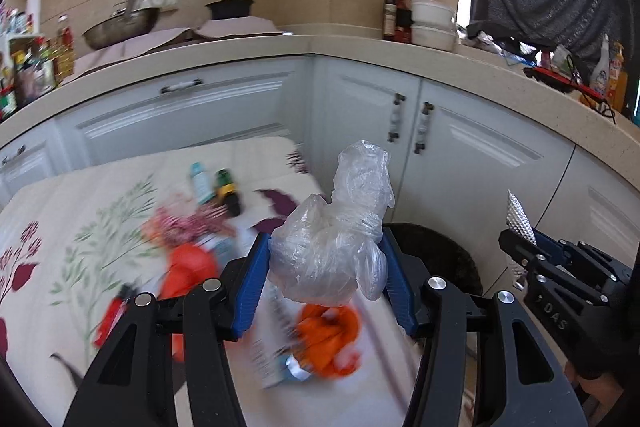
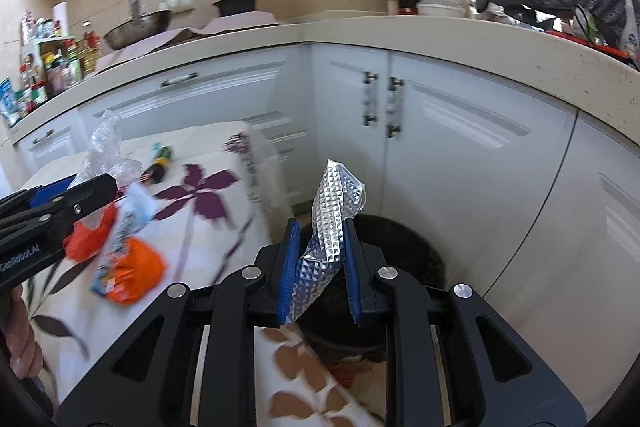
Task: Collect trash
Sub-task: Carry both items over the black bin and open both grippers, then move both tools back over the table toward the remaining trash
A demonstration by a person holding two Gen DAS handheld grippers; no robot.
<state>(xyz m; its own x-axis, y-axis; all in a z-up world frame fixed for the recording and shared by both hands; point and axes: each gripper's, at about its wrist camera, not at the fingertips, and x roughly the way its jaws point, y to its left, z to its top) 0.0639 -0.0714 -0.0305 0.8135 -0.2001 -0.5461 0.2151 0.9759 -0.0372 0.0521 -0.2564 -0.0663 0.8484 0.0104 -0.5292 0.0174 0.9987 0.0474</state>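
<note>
A crumpled clear plastic bag (image 1: 336, 231) is pinched between the blue pads of my left gripper (image 1: 326, 255), above the right edge of a table with a flowered cloth (image 1: 60, 227). My right gripper (image 2: 322, 251) is shut on a silver embossed foil wrapper (image 2: 332, 215), held over a black trash bin (image 2: 404, 255) on the floor. The left wrist view also shows the right gripper (image 1: 520, 239) with the foil wrapper (image 1: 520, 217) at the right, past the bin (image 1: 440, 251). Orange wrappers (image 1: 324, 331) and other litter lie blurred on the cloth.
Two small bottles (image 1: 216, 187) lie near the table's far side. White cabinet doors (image 2: 460, 131) stand behind the bin under a beige counter (image 1: 360, 47) with pots, bottles and bowls. A hand (image 2: 20, 327) shows at the left edge of the right wrist view.
</note>
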